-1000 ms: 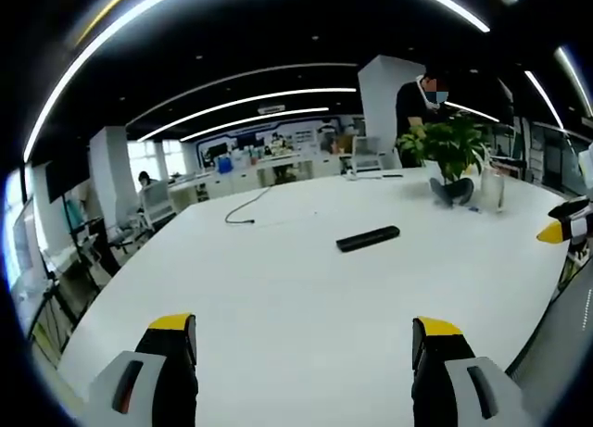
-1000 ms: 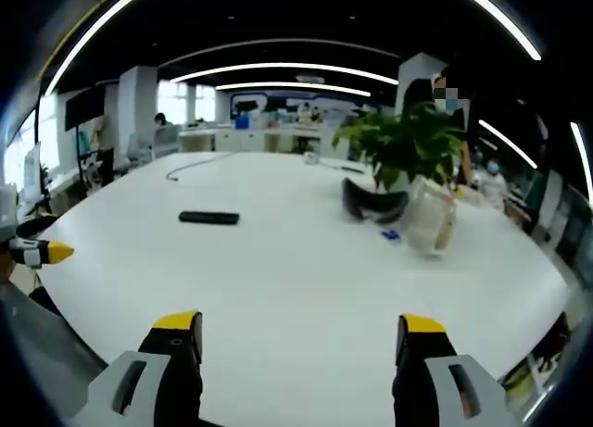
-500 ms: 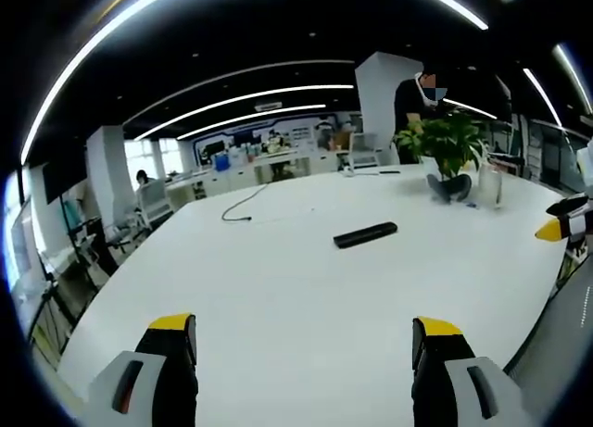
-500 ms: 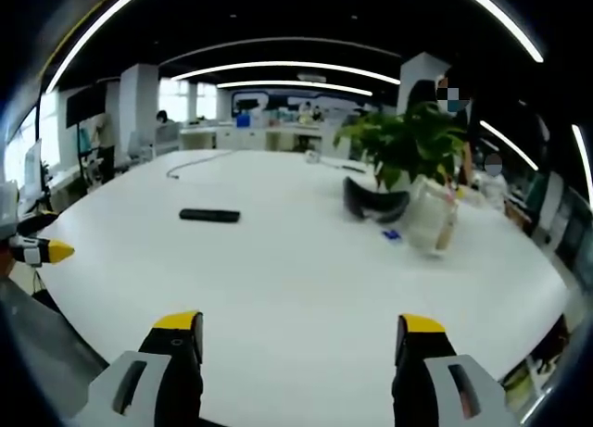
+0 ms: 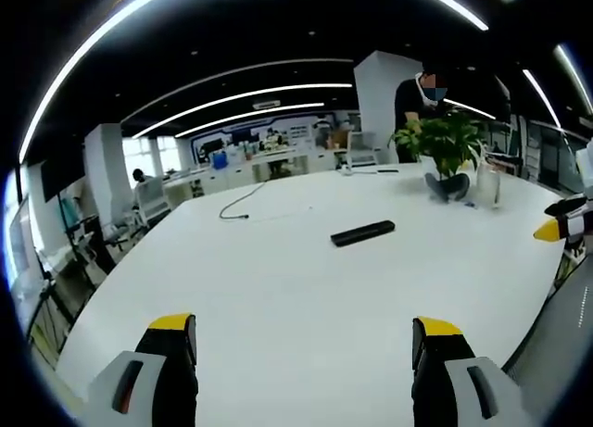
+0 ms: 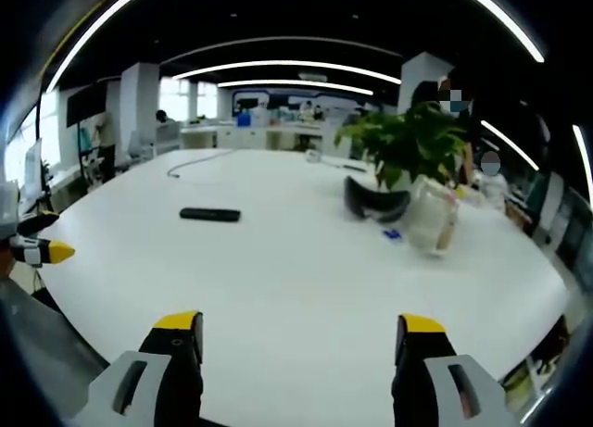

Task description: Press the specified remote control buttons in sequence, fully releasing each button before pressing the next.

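A black remote control (image 5: pixel 362 232) lies flat on the big white table (image 5: pixel 278 288), well ahead of my left gripper (image 5: pixel 306 339), whose yellow-tipped jaws stand wide apart with nothing between them. The right gripper view has the same remote control (image 6: pixel 210 215) far off to the upper left on the white table (image 6: pixel 306 288). My right gripper (image 6: pixel 301 334) is open and empty, low over the near edge. A yellow tip of the right gripper (image 5: pixel 553 229) pokes in at the right of the left gripper view. The left gripper's tip (image 6: pixel 42 251) enters the right gripper view from the left.
A potted green plant (image 6: pixel 408 149) stands at the far right with a dark curved object (image 6: pixel 372 205) and a clear container (image 6: pixel 431 219) beside it. A dark cable (image 5: pixel 243 202) lies at the back of the table. A person (image 5: pixel 417 98) stands behind the plant. Desks fill the background.
The left gripper view has drifted slightly, so the remote and plant sit a little further left and higher. The right gripper view is almost unchanged. Both grippers stay open.
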